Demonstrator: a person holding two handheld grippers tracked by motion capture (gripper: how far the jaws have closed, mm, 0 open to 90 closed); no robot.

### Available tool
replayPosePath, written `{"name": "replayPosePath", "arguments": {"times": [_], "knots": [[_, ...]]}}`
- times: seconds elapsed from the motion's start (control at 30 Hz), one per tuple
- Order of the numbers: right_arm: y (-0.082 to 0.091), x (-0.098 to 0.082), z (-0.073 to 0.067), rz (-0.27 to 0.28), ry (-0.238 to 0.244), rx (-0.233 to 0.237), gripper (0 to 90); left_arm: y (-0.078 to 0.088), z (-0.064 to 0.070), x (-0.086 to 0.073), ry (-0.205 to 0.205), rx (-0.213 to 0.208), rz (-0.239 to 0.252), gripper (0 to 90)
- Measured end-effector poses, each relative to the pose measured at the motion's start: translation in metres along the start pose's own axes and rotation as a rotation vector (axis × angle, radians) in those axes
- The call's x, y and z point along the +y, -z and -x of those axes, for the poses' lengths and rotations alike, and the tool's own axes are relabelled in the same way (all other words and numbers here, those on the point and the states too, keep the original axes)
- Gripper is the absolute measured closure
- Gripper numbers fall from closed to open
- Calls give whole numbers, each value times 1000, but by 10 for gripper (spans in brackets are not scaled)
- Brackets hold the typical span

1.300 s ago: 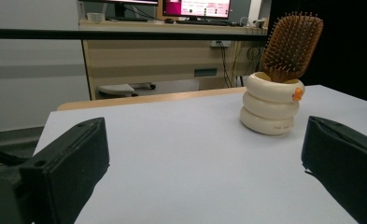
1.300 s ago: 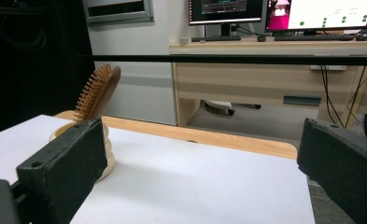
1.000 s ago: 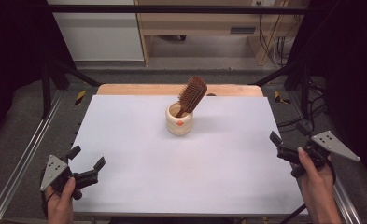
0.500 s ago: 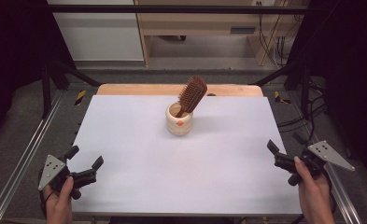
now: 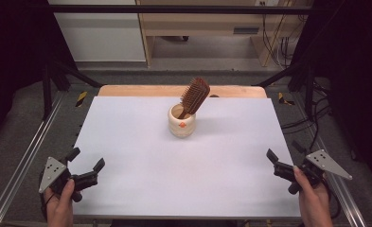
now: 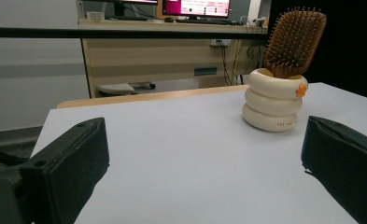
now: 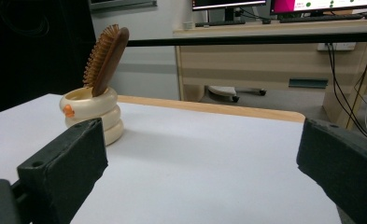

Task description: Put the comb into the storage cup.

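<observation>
Cream-coloured and shaped like three stacked rings, the holder [image 5: 182, 122] stands upright toward the far middle of the white desk [image 5: 141, 165], well apart from both claws. It bears a small orange mark near its rim and a line of tiny dark lettering on its lowest ring, seen in the left gripper view but too small to read. Inside it sits a wooden hairbrush [image 5: 194, 97], handle down in the opening and head up above the rim. Its long axis tilts: in the high view the head leans up and toward the desk's right and far side, resting against the holder's rim. The bristled face shows in the left gripper view [image 6: 295, 41], while the right gripper view shows the smooth dark wooden back [image 7: 107, 56] with bristles along its left edge. Nothing else can be made out in the holder. The left claw [image 5: 85, 164] hovers at the near left corner of the desk, held in a hand [image 5: 59, 208], its jaws spread wide with nothing between them. The right claw [image 5: 285, 155] is at the near right edge, held in the other hand [image 5: 312, 203], jaws likewise wide apart and bare.
</observation>
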State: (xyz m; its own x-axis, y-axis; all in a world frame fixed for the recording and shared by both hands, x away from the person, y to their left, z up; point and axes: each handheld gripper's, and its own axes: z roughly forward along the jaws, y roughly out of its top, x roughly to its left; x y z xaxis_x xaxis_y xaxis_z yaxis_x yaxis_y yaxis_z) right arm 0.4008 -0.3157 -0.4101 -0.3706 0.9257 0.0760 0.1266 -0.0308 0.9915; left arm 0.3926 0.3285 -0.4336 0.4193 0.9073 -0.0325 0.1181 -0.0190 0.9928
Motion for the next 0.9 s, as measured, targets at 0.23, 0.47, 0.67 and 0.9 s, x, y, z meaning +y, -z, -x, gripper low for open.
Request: {"name": "replayPosePath", "arguments": {"times": [0.23,0.47,0.67,0.9], "knots": [[-4,-8,-7,-15,7,15,22,0,0,0,0,-1,2,11],[-11,-14,-14,-29,17,33,22,0,0,0,-1,-2,2,11],[-15,-15,-19,-30,18,43,23,0,1,0,-3,-3,3,10],[-20,-16,-23,-23,24,48,23,0,1,0,-5,-5,4,11]]}}
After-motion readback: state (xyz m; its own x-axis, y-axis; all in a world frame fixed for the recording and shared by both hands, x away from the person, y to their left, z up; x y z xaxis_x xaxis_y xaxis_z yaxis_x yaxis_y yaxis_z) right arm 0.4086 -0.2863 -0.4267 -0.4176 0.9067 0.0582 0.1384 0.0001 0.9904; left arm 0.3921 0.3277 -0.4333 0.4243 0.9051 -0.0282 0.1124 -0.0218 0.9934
